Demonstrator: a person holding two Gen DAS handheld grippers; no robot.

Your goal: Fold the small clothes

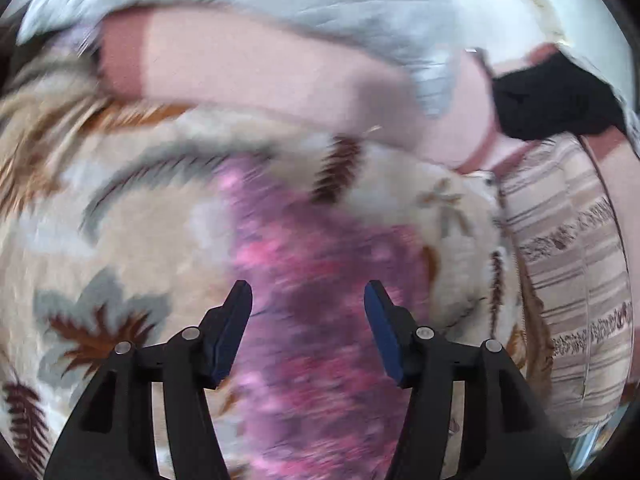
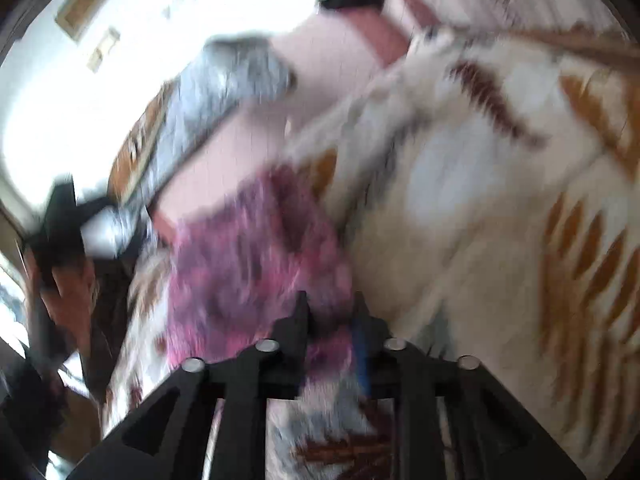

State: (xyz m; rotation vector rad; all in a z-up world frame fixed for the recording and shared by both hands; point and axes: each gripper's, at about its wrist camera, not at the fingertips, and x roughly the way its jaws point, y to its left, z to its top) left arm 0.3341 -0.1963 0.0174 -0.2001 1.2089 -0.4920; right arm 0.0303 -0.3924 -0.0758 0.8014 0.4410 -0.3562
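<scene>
A small pink and purple patterned garment (image 1: 316, 280) lies on a cream blanket with leaf print (image 1: 132, 216). Both views are motion-blurred. My left gripper (image 1: 308, 300) is open and empty, its fingers spread just above the garment. In the right wrist view my right gripper (image 2: 330, 312) is shut on an edge of the same garment (image 2: 248, 264), with cloth pinched between its fingers.
A pink sheet (image 1: 256, 64) and a grey cloth (image 1: 320, 4) lie beyond the blanket. A black cloth (image 1: 552, 96) sits at the right. A striped cushion (image 1: 572, 264) borders the blanket's right side. A white wall (image 2: 80, 92) shows in the right wrist view.
</scene>
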